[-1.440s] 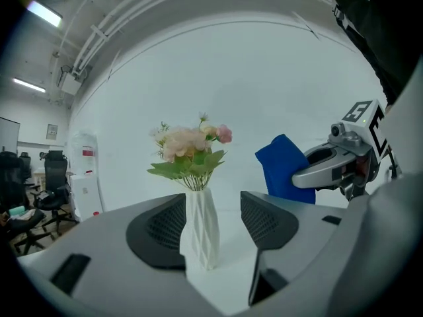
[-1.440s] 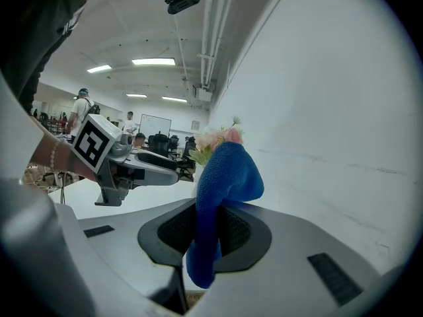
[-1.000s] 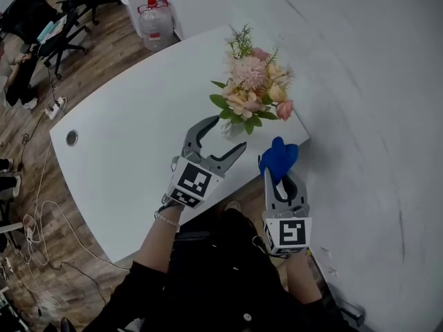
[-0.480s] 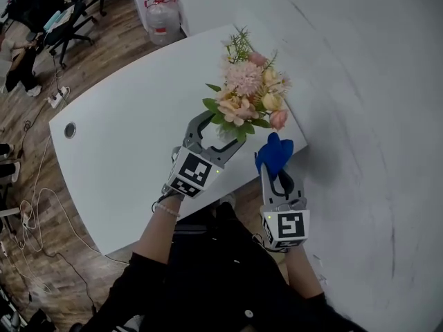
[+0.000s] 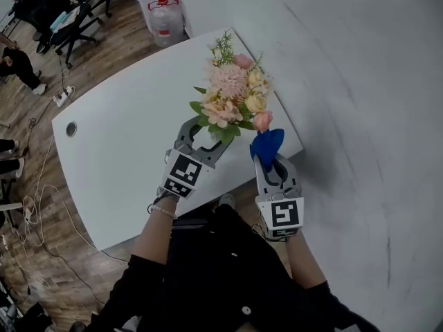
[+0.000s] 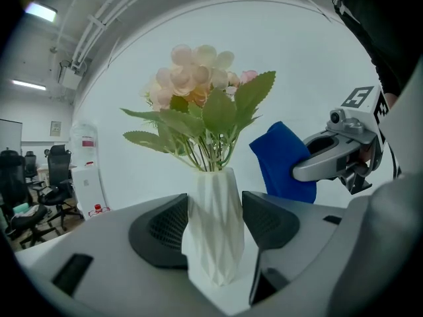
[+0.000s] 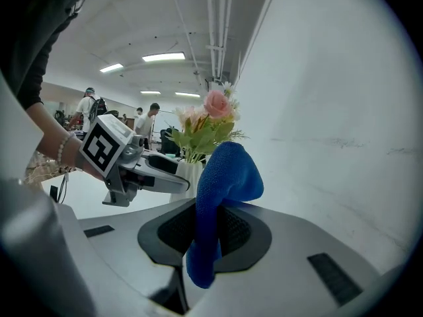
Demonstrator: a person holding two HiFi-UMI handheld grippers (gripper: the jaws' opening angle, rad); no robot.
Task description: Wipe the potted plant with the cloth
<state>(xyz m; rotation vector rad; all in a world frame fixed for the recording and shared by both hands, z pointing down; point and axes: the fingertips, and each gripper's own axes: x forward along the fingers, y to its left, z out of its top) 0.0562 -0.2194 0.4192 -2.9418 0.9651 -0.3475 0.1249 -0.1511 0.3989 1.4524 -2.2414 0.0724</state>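
Note:
Pink and peach flowers (image 5: pixel 232 95) with green leaves stand in a white faceted vase (image 6: pixel 213 230) near the table's right end. My left gripper (image 5: pixel 206 134) reaches under the leaves. In the left gripper view its jaws are closing, and both black pads (image 6: pixel 162 230) lie against the vase's sides. My right gripper (image 5: pixel 267 163) is shut on a blue cloth (image 5: pixel 266 144), held upright just right of the blooms and apart from them. In the right gripper view the cloth (image 7: pixel 225 177) stands folded out of the jaws, with the vase (image 7: pixel 188 172) behind it.
The white table (image 5: pixel 124 151) ends just right of the plant, close to a pale wall (image 5: pixel 346 81). A water jug (image 5: pixel 166 18) and office chairs (image 5: pixel 69 12) stand on the wooden floor beyond. Cables (image 5: pixel 38 206) trail along the table's left.
Both grippers have closed in on the plant. The left jaws now sit round the vase and stand narrower. The cloth has come nearer the lowest pink bloom.

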